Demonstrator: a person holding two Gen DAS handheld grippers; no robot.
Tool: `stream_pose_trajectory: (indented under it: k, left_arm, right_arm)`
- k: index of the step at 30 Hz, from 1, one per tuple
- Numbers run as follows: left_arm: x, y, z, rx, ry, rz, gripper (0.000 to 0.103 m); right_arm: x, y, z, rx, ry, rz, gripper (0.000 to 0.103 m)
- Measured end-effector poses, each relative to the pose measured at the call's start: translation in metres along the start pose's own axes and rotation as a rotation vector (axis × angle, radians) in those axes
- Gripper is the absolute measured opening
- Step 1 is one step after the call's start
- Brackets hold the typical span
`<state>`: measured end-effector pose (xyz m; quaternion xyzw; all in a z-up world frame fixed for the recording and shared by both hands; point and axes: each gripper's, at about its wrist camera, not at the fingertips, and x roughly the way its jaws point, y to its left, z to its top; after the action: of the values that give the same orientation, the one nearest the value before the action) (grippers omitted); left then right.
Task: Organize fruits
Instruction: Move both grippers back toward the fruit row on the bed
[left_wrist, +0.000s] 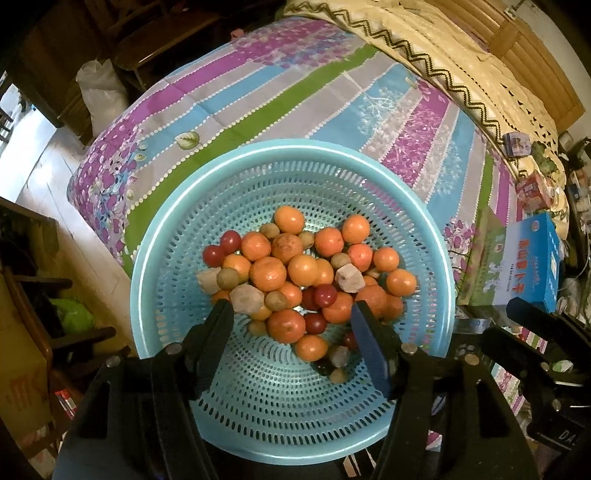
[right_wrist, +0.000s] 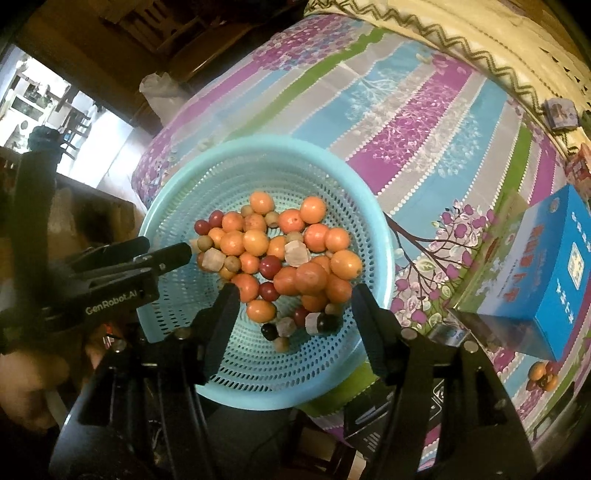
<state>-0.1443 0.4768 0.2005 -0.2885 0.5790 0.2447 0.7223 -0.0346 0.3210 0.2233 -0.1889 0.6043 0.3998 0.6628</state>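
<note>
A round light-blue perforated basket (left_wrist: 258, 417) (right_wrist: 177, 192) sits on a striped floral cloth. It holds a heap of orange tangerines (left_wrist: 267, 273) (right_wrist: 310, 277), dark red cherry tomatoes (left_wrist: 325, 294) (right_wrist: 269, 266), small brown round fruits (left_wrist: 227, 277) (right_wrist: 232, 263) and pale cut chunks (left_wrist: 349, 278) (right_wrist: 295, 253). My left gripper (left_wrist: 291, 310) is open and empty, hovering over the basket's near side. My right gripper (right_wrist: 295, 295) is open and empty over the heap. The left gripper shows in the right wrist view (right_wrist: 162, 254) at the basket's left rim.
The striped cloth (left_wrist: 295, 103) (right_wrist: 406, 129) covers the table. A blue box (left_wrist: 532, 266) (right_wrist: 546, 280) stands at the right. A cream zigzag-trimmed cloth (left_wrist: 443, 55) lies at the back. Small boxes (left_wrist: 517, 144) sit at the far right.
</note>
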Motion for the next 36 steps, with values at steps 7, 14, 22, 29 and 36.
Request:
stream_pose_trajectory:
  k: [7,14,22,29,36]
  left_arm:
    - [-0.016,-0.025,-0.003,0.041,-0.039,-0.022,0.067]
    - [-0.074,-0.121,-0.025,0.274,-0.266,-0.180,0.067]
    - [-0.088,-0.300,-0.103,0.635,-0.283,-0.470,0.067]
    - [0.018,-0.407,-0.162,0.719,-0.070,-0.486,0.057]
    - [0.158,-0.452,-0.147,0.573,0.011,-0.374,0.037]
  right_arm:
    - [-0.030,-0.007,-0.011,-0.020,-0.107,-0.012,0.064]
    - [-0.103,-0.056,-0.054,0.024,-0.405,-0.089,0.064]
    - [-0.130,-0.199,-0.176,0.372,-0.423,-0.288,0.064]
    - [-0.119,-0.298,-0.295,0.650,-0.317,-0.338,0.064]
    - [-0.093,-0.348,-0.359,0.754,-0.239,-0.294,0.064]
